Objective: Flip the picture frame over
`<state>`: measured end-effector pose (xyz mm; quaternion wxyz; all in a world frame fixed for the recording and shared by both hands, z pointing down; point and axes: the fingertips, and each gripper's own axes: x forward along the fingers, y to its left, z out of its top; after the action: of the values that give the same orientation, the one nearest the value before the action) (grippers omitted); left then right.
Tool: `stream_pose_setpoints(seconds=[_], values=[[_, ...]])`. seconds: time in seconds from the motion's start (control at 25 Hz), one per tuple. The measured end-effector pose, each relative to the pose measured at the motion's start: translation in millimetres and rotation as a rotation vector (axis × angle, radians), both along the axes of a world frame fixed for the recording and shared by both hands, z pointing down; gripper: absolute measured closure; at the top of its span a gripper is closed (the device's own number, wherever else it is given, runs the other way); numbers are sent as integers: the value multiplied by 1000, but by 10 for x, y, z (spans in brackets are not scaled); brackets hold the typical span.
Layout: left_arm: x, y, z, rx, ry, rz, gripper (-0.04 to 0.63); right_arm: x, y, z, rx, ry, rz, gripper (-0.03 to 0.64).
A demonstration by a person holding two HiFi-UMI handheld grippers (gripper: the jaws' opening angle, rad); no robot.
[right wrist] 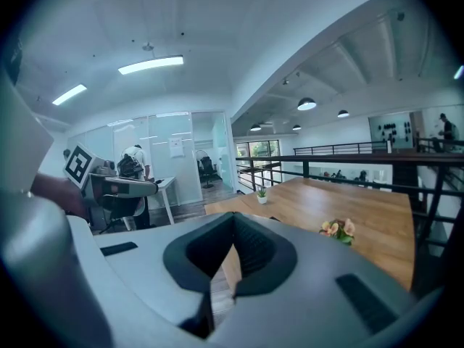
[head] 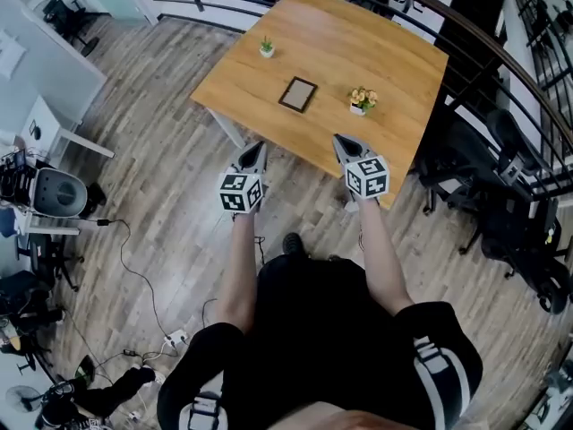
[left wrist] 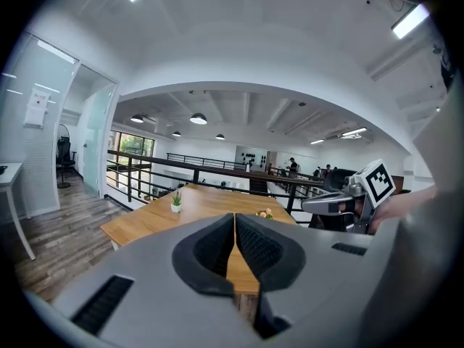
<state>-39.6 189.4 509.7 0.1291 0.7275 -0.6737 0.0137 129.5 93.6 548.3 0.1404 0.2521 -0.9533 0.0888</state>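
Head view | picture frame mid-table | left gripper, right gripper at edge

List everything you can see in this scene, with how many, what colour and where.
table: one, light wood, ahead of the person
picture frame: one, dark rim, lying flat near the table's middle
small potted plant: one, green in a white pot, on the table, left of the frame
flower pot: one, pale pink and yellow blooms, on the table, right of the frame
office chairs: several, black, on the floor to the right
power strip: one, white, on the floor at lower left
left gripper: one, grey, fingers shut, empty, short of the table
right gripper: one, grey, fingers shut, empty, at the table's near edge
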Motion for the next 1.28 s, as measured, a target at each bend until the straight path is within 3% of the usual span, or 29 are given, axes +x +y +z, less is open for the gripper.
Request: stream_pose_setpoints(seconds=[0.44,0.72,1.28], values=[[-457,-216,-1,4,-7,86,572,-404,-72,48,-9,-8,76,609],[-507,-318,109,-5,24,112,572,-447,-121,144,-17,27,95,609],[-761,-779,272,-49,27,98,572,-734,-606,317,-55,28,80,609]])
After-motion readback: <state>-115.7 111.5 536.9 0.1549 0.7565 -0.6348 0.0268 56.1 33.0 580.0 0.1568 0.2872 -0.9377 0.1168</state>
